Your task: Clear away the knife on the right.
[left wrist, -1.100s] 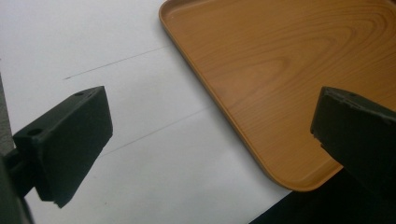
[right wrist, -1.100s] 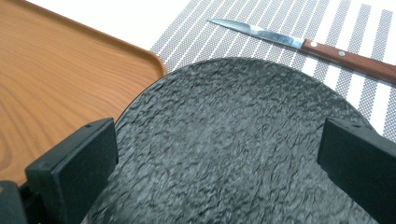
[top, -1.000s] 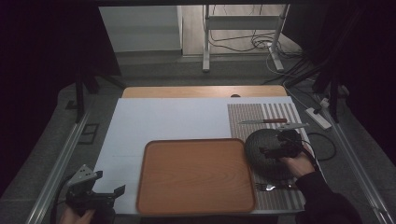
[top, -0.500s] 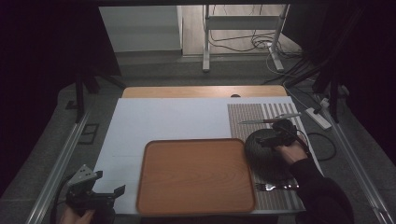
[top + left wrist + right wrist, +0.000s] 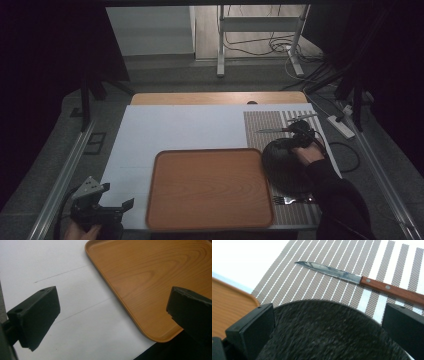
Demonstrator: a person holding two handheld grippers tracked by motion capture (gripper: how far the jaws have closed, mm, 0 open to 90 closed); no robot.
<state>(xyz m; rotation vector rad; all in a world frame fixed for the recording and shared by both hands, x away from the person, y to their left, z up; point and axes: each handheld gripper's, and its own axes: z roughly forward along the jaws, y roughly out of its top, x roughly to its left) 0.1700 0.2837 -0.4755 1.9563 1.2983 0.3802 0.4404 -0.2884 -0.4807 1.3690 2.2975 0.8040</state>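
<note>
Knife (image 5: 362, 280) on striped mat, just beyond right tool (image 5: 329, 322), dark plate (image 5: 329, 332) between

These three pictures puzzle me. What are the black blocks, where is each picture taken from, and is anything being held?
The blocks are jaws of hand-held grippers; a person works one in each hand. The high view looks down on the table: left gripper near the wooden tray, right gripper over a dark plate on a striped mat. A knife lies beyond the plate, a fork nearer the person. The other two cameras ride on the grippers. Both stand open, holding nothing.
</note>
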